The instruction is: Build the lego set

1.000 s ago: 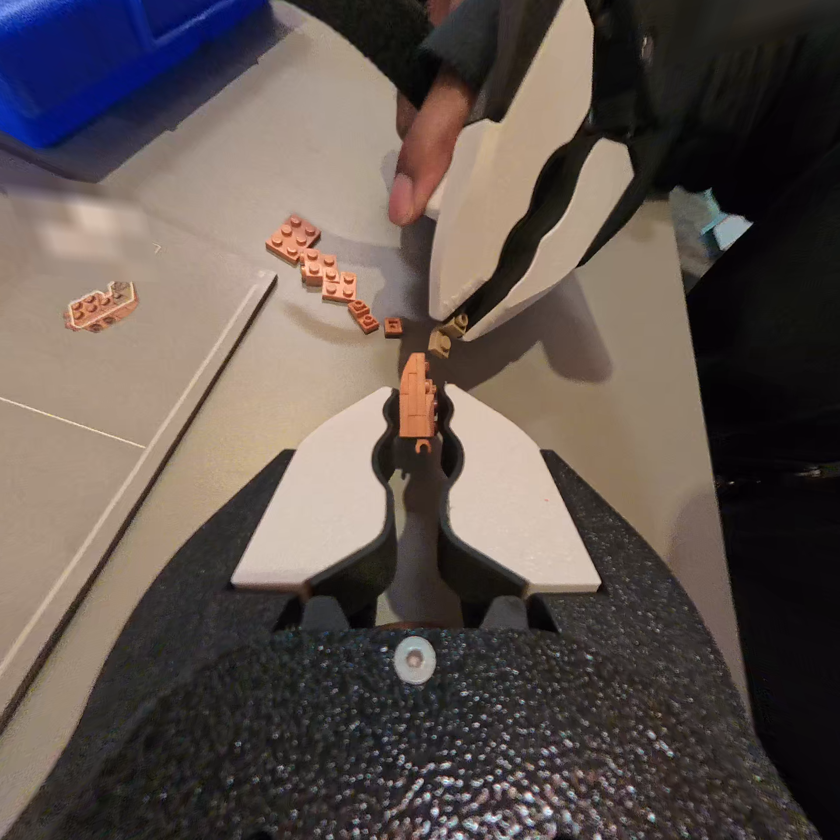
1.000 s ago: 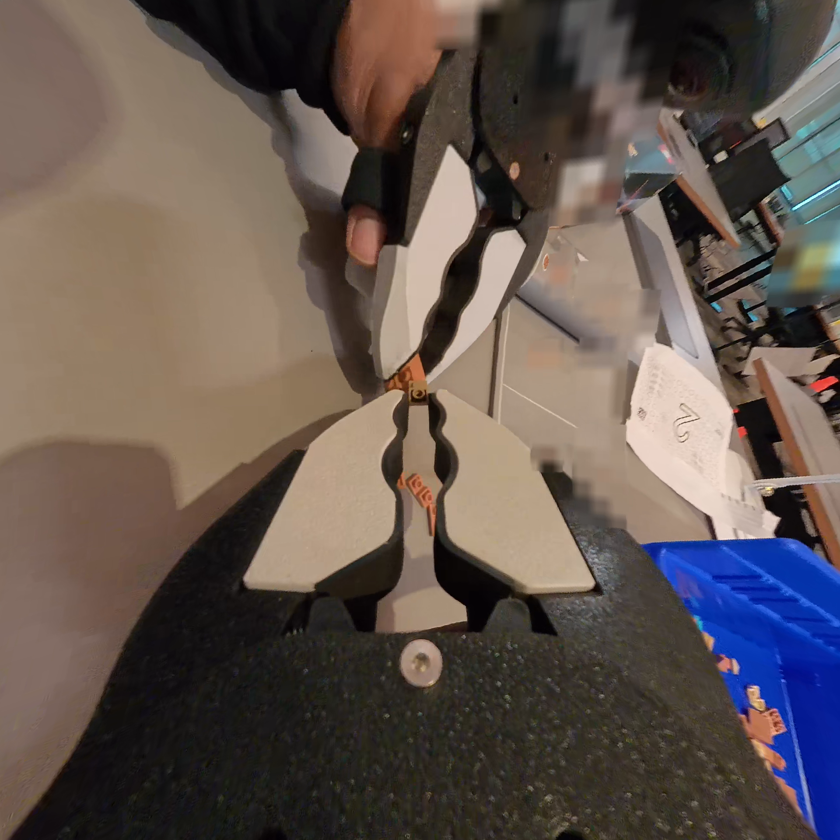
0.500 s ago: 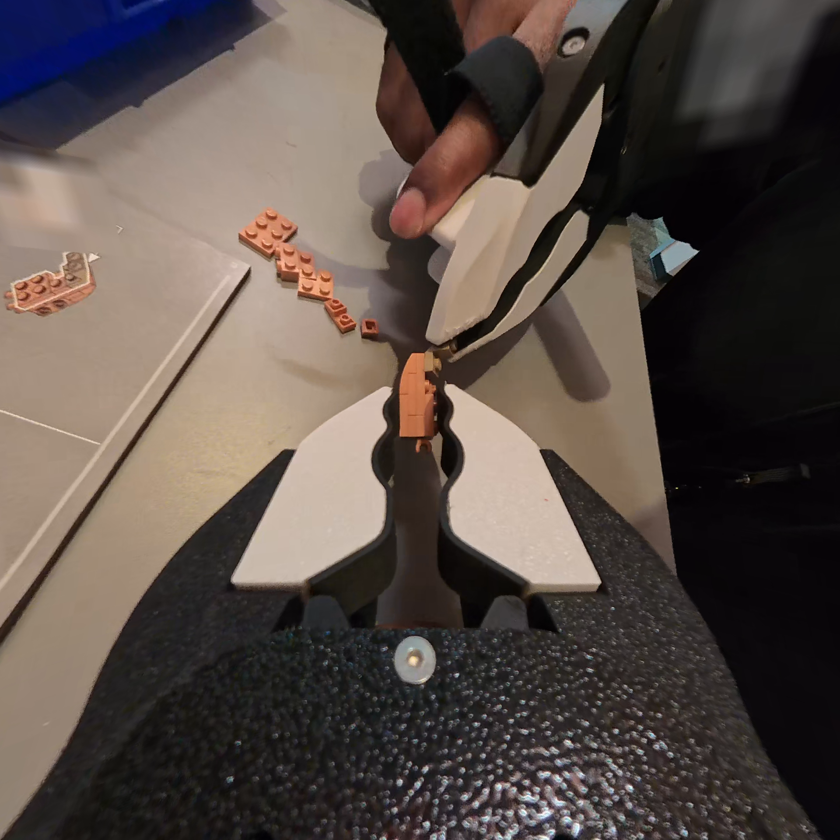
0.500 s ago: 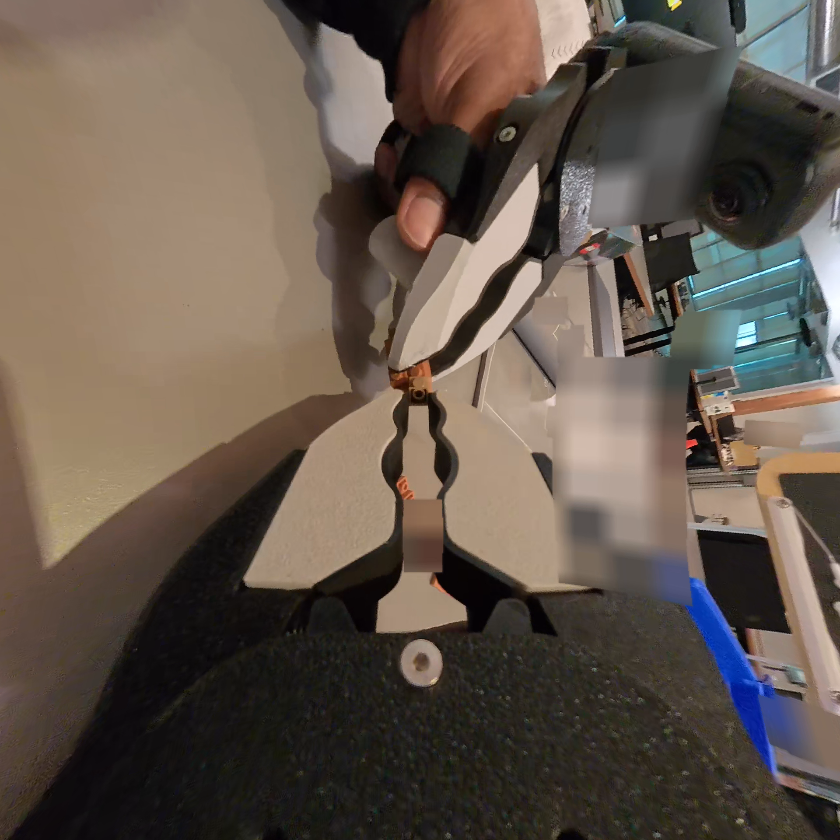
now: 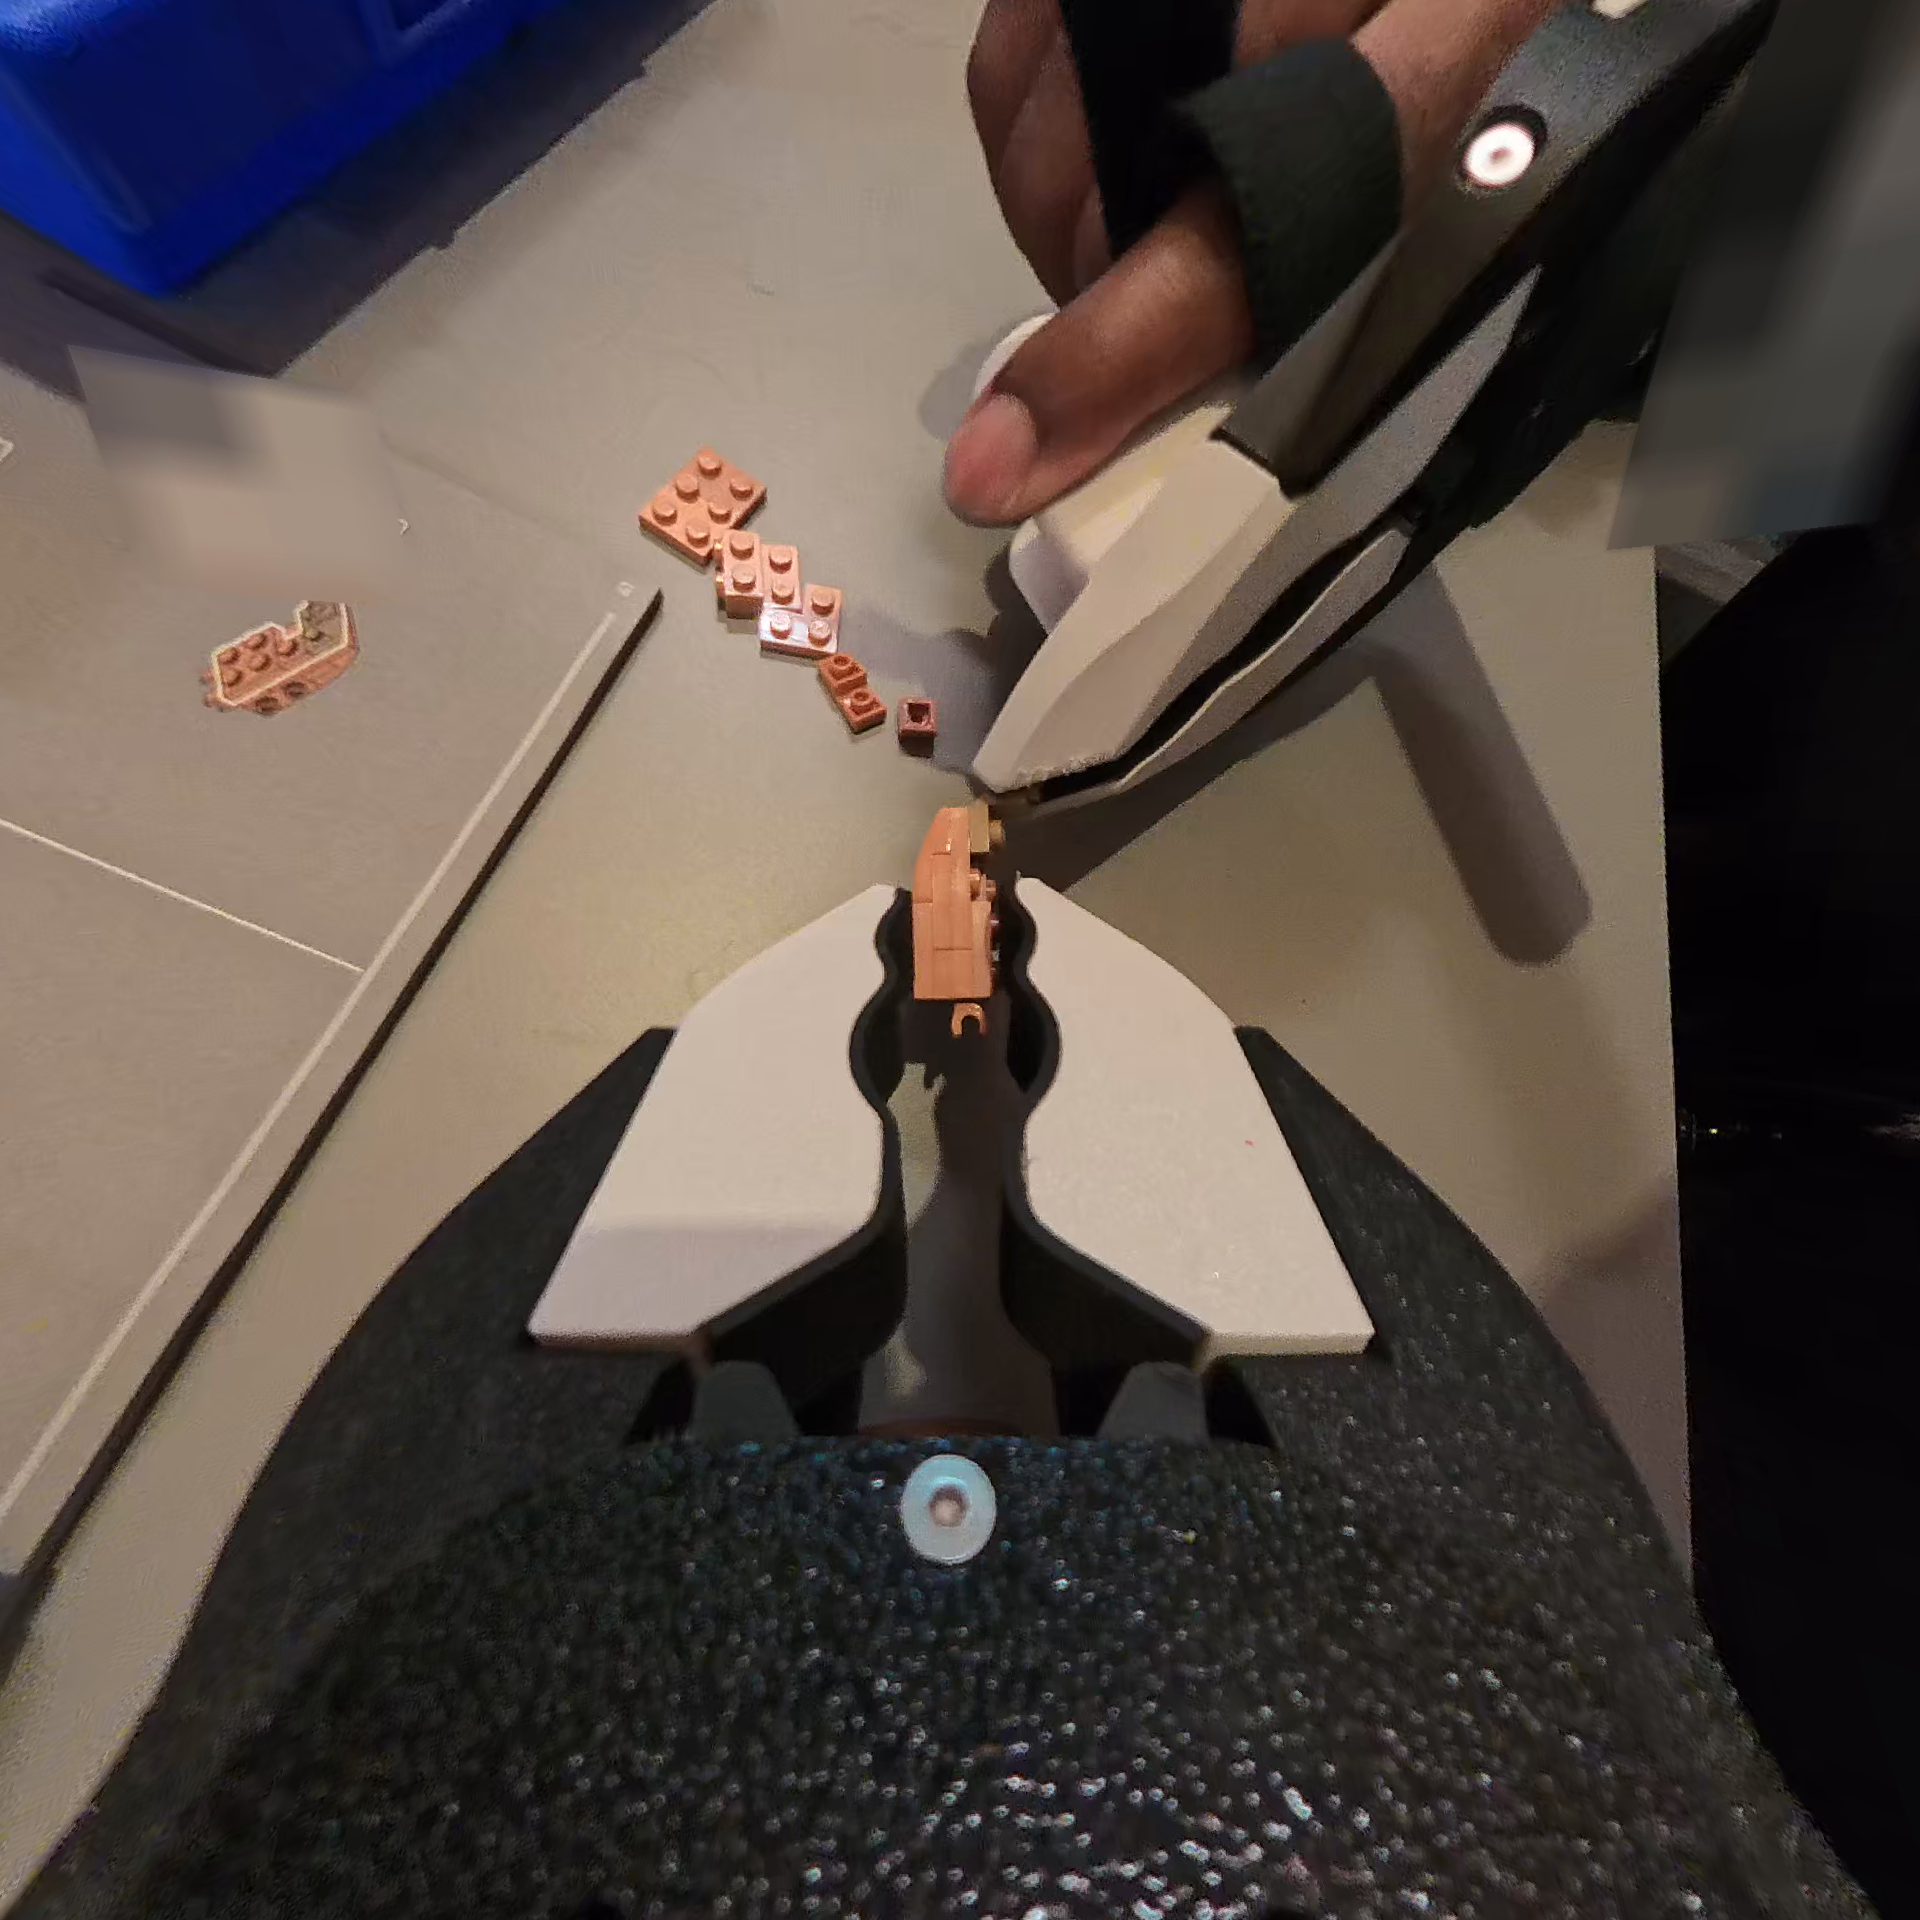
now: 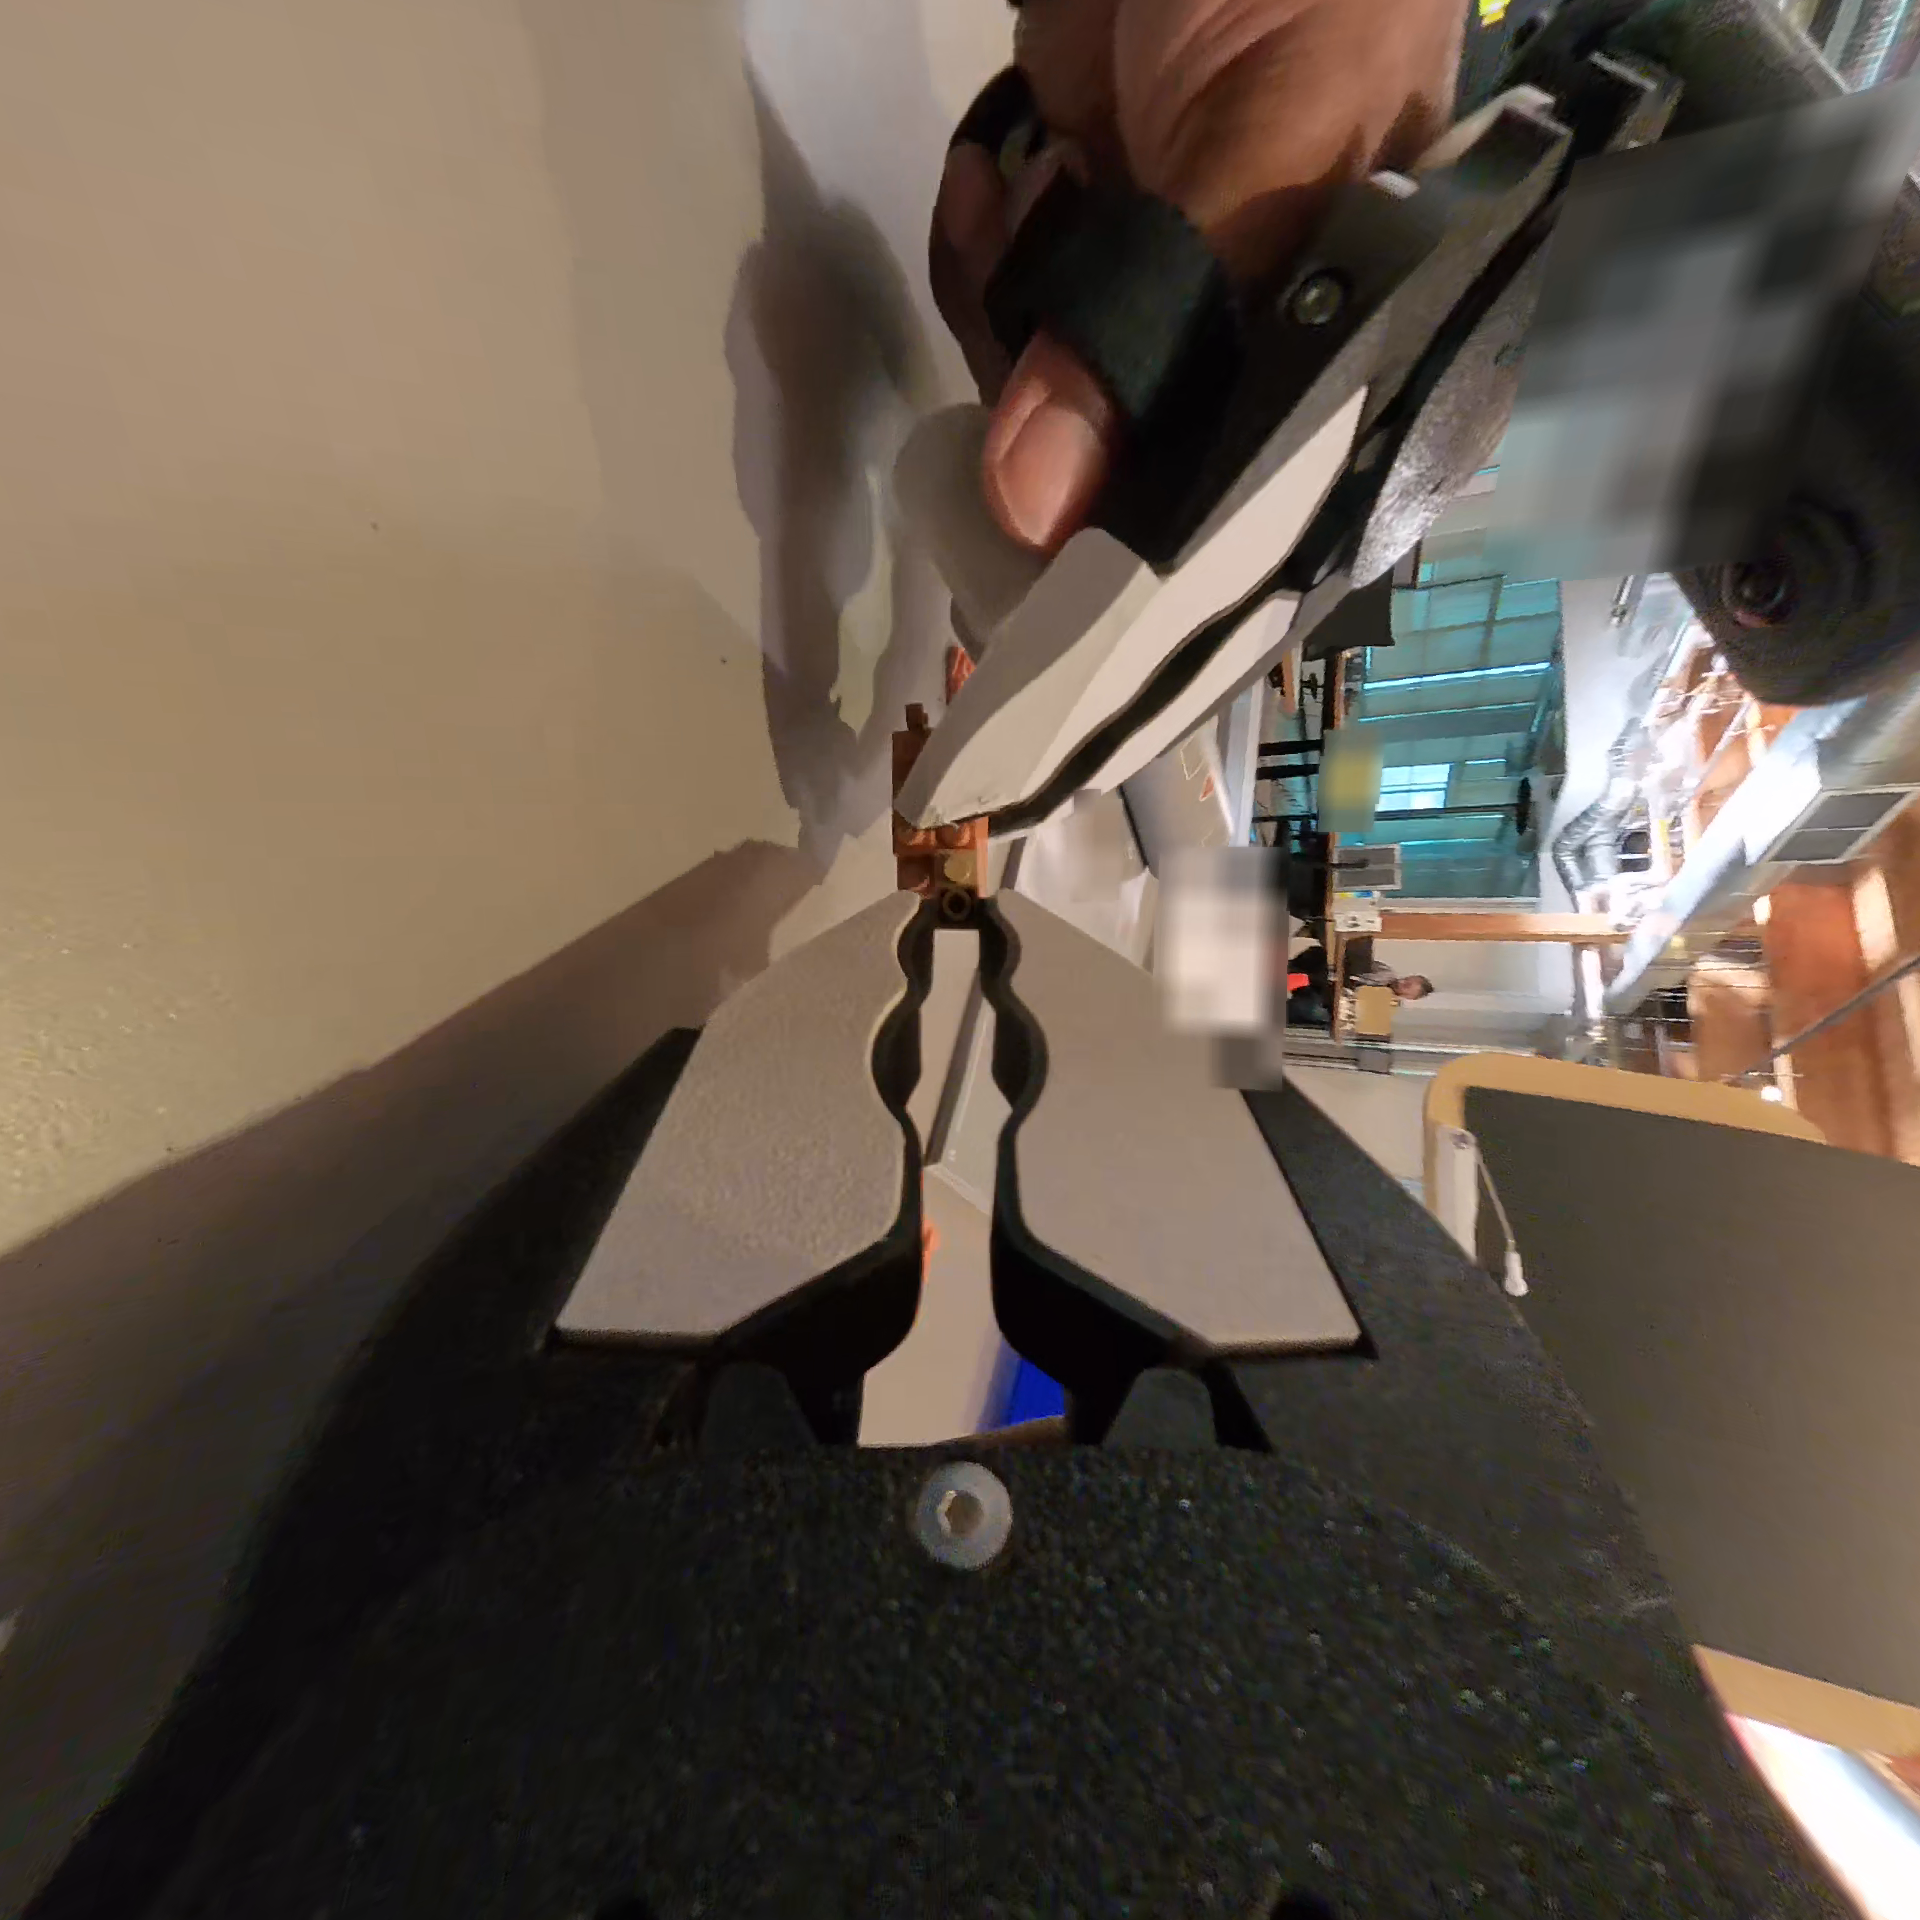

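Left claw (image 5: 956,899): clenched on a small orange-brown brick assembly (image 5: 951,914). Both pads are pressed on its sides. The assembly is held on edge above the grey counter (image 5: 1299,935), with its far end sticking out past the fingertips.

Right claw (image 6: 951,914): clenched on a small tan brick piece (image 6: 954,902), pinched right at the fingertips. In the left wrist view this claw (image 5: 1023,790) is seen coming in from the upper right, gripped by a hand (image 5: 1091,395) in a black strap.

Contact: the tan piece is set against the studded face at the assembly's exposed end, just beyond the left claw's tips. From the right wrist view it is lined up with a stud row. Whether it is fully seated can't be told, as the joint is too small in frame.

On the counter, beyond the claws:
- a row of loose orange-brown studded plates (image 5: 748,561)
- one tiny brown square piece (image 5: 916,719), nearest the right claw
- a flat grey board (image 5: 260,883) to the left, bearing a printed picture of a brick model (image 5: 281,655)
- a blue plastic bin (image 5: 156,104) at the far left corner
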